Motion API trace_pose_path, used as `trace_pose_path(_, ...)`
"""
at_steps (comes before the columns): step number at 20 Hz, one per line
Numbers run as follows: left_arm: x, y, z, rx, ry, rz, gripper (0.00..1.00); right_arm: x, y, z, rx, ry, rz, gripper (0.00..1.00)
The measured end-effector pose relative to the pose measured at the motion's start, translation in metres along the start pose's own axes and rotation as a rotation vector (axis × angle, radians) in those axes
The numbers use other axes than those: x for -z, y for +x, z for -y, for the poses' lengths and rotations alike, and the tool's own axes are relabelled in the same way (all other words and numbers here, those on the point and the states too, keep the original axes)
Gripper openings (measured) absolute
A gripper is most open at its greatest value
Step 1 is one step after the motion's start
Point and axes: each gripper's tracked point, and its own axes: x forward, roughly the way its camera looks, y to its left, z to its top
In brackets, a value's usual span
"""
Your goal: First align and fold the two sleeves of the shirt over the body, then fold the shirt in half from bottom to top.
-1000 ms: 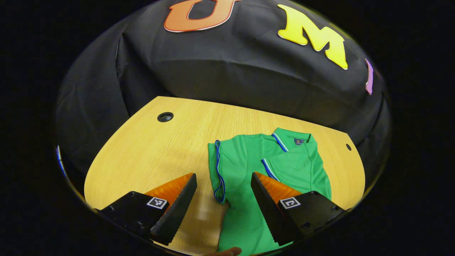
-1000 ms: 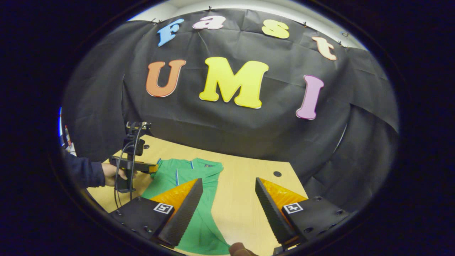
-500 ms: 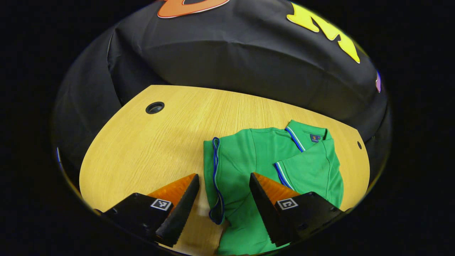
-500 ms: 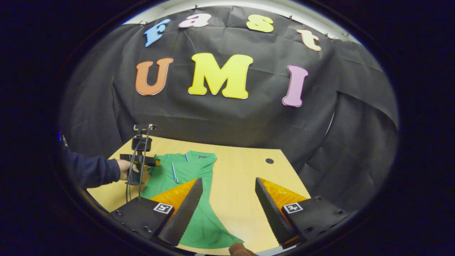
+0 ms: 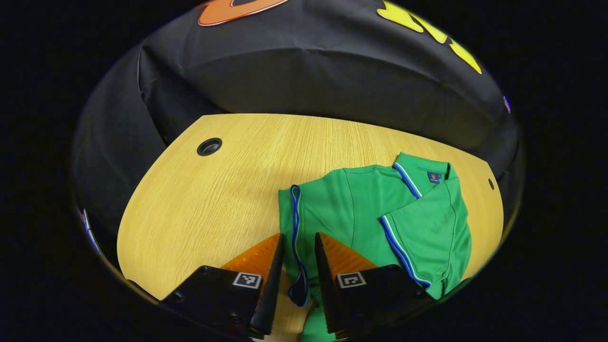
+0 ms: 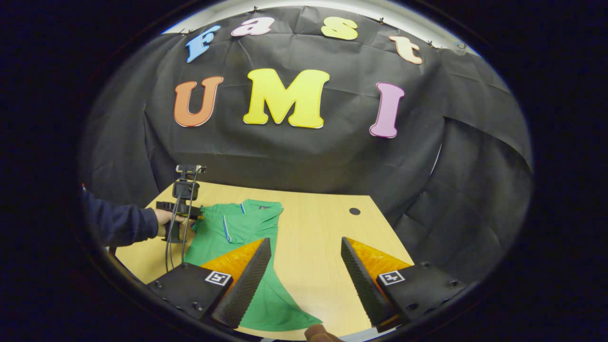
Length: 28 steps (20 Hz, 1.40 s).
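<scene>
Left gripper view: we are seeing the left gripper (image 5: 298, 266) low over the near edge of the table (image 5: 199, 209), its jaws drawn to a narrow gap. The blue-trimmed cuff of the left sleeve (image 5: 295, 237) is lying in that gap; the fingers (image 5: 274, 275) appear to be pinching it, though we cannot confirm that both are pressing on the cloth. Beyond the fingers the green shirt (image 5: 361, 209) is lying flat on the table, collar (image 5: 422, 173) toward the far edge. The right sleeve (image 5: 422, 232) is lying folded over the body, its striped cuff running diagonally across the chest. A round cable hole (image 5: 209, 147) is sitting in the table well to the left of the shirt, and the black cloth wall (image 5: 308, 80) is hanging behind.

Right gripper view: we are holding the right gripper (image 6: 306, 275) above the near table edge with jaws wide apart and nothing between them. The shirt's hem corner is lying just beside and partly behind its left finger. Farther off, a hand (image 6: 166, 221) in a dark sleeve (image 6: 118, 223) is gripping the left gripper (image 6: 197, 211) at the shirt's left edge.
</scene>
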Motion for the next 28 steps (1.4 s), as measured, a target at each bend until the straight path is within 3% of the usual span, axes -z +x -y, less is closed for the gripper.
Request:
trace_pose_path(1,0.004,0.003,0.0,-0.005,0.002,-0.03,0.31,-0.001,0.0,-0.001,-0.003,-0.004,0.002,0.96)
trace_pose_path(2,-0.001,0.002,0.001,-0.002,0.015,-0.018,0.39,0.0,0.001,-0.001,-0.007,-0.008,0.003,0.95)
trace_pose_path(8,-0.003,0.01,0.01,0.015,0.083,-0.05,0.11,-0.002,0.005,0.0,-0.028,-0.014,0.0,0.96)
trace_pose_path(10,-0.003,0.008,0.008,0.014,0.071,-0.064,0.06,-0.002,0.006,0.002,-0.034,-0.019,0.0,0.95)
trace_pose_path(17,-0.03,-0.023,0.032,0.036,0.092,0.002,0.05,-0.007,0.013,0.008,-0.063,-0.027,0.011,0.95)
trace_pose_path(23,-0.048,-0.047,0.11,0.115,0.227,0.075,0.05,-0.004,0.02,0.017,-0.083,-0.018,0.006,0.95)
trace_pose_path(28,-0.034,-0.051,0.17,0.159,0.278,0.071,0.05,0.009,0.025,0.041,-0.066,-0.009,-0.016,0.95)
